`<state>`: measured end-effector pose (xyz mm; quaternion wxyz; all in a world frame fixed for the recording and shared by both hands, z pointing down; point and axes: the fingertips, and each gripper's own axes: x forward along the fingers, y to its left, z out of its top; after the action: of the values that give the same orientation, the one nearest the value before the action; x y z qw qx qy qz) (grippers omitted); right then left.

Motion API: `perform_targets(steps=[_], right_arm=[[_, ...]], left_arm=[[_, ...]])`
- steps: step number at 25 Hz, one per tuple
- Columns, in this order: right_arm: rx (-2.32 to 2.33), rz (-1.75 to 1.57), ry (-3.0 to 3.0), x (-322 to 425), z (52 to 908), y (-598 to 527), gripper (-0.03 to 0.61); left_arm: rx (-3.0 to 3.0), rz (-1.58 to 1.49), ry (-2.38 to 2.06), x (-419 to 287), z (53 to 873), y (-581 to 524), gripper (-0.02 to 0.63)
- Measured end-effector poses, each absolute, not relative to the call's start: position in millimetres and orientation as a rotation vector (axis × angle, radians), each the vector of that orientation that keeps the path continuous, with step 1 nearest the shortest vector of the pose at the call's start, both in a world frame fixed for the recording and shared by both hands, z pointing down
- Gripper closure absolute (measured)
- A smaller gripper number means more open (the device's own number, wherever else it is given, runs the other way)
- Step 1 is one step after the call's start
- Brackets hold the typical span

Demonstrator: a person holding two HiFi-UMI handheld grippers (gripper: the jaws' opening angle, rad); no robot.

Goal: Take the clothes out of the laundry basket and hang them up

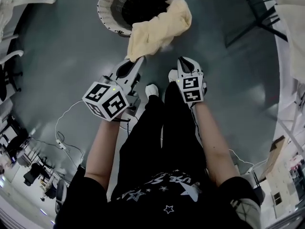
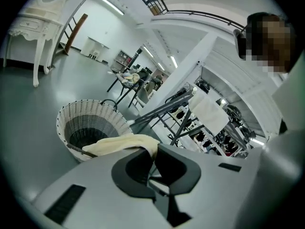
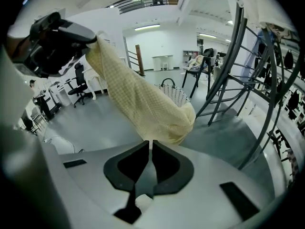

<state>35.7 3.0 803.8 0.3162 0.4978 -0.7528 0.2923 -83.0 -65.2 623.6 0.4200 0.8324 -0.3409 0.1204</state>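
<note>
Partly hiding the basket (image 1: 107, 8), the yellow cloth (image 1: 159, 27) hangs from clamped left fingers (image 2: 136, 168); right fingers (image 3: 131, 166) closed, empty.

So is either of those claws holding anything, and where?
The left gripper pinches the yellow cloth by one end; its other end lies over the basket rim. The right gripper holds nothing.

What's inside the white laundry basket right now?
Only a dark bottom shows inside the laundry basket. The yellow cloth hangs over its rim, hiding that side of the inside.
</note>
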Motion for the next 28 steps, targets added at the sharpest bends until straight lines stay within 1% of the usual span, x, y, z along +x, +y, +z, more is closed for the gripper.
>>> perform_targets(steps=[2,5,7,12,16,18,22,23,24,25,27,28], right_arm=[[1.299,0.76,-1.98,32.3,806.4,5.7,0.526],[1.275,0.728,-1.964,26.3,816.9,7.7,0.457],[1.275,0.723,-1.941,21.7,825.8,8.5,0.425],[1.366,0.732,-1.879,8.3,840.8,4.0,0.35],[1.407,0.771,-1.855,-10.3,855.1,-7.9,0.268],[1.456,0.764,-1.825,-13.8,859.3,-17.0,0.255],[1.611,0.622,-1.735,-2.0,853.7,-43.1,0.258],[1.646,0.572,-1.703,5.0,849.3,-47.7,0.299],[1.678,0.526,-1.671,13.2,843.7,-50.6,0.383],[1.706,0.487,-1.644,21.6,837.5,-51.8,0.422],[1.747,0.437,-1.614,36.7,825.0,-49.8,0.527],[1.757,0.42,-1.61,43.2,818.9,-46.9,0.549]], left_arm=[[2.088,0.273,-0.858,-81.9,605.5,-69.6,0.584],[2.129,0.261,-0.855,-73.8,578.0,-78.0,0.584],[2.178,0.256,-0.838,-65.8,562.0,-82.6,0.584],[2.225,0.212,-0.797,-52.5,529.3,-82.0,0.584],[2.23,0.152,-0.773,-43.6,508.1,-77.3,0.584],[2.236,0.122,-0.759,-39.9,497.6,-73.4,0.584],[2.267,0.073,-0.733,-41.5,478.2,-68.3,0.584],[2.282,0.074,-0.733,-44.9,475.3,-68.5,0.584],[2.297,0.08,-0.74,-50.3,473.9,-69.8,0.584],[2.306,0.088,-0.753,-57.8,474.2,-72.6,0.584],[2.301,0.094,-0.797,-77.4,478.0,-81.4,0.584],[2.297,0.097,-0.823,-88.0,480.1,-86.0,0.584]])
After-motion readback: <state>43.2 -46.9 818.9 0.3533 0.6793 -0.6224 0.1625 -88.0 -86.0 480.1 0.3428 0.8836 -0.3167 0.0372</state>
